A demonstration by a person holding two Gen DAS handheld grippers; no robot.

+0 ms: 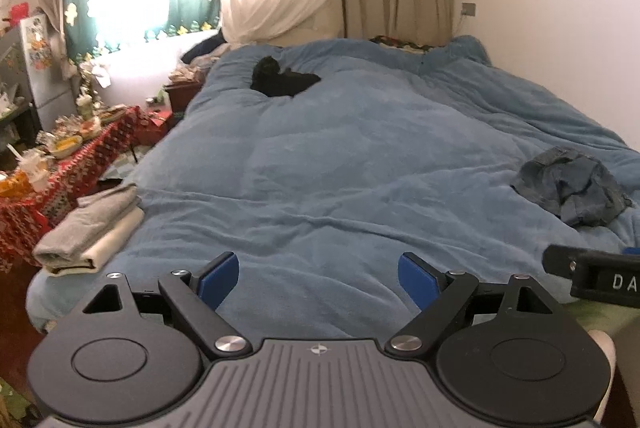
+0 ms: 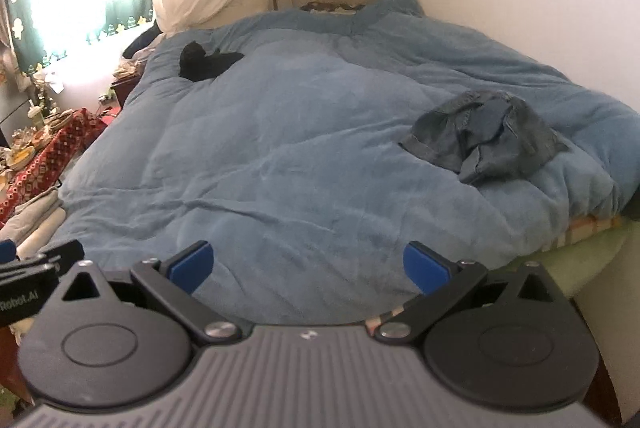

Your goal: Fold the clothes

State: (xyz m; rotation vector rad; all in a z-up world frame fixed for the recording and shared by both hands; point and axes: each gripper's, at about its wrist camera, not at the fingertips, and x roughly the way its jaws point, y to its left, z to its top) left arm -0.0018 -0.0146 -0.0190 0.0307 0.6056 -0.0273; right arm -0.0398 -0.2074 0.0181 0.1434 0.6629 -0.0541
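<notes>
Both my tongs, left gripper (image 1: 319, 282) and right gripper (image 2: 307, 268), gaping wide and empty over blue duvet (image 1: 340, 168), crumpled denim garment (image 2: 480, 136) ahead, folded clothes (image 1: 88, 232) at left edge, black garment (image 1: 282, 82) far off

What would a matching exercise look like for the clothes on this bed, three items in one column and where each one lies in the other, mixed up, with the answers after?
Column one:
1. denim garment
2. black garment
3. folded grey and cream stack

Column two:
A. far end of the blue duvet, towards the window
B. near left edge of the bed
C. right side, crumpled, unfolded

Pairs: 1-C, 2-A, 3-B
</notes>
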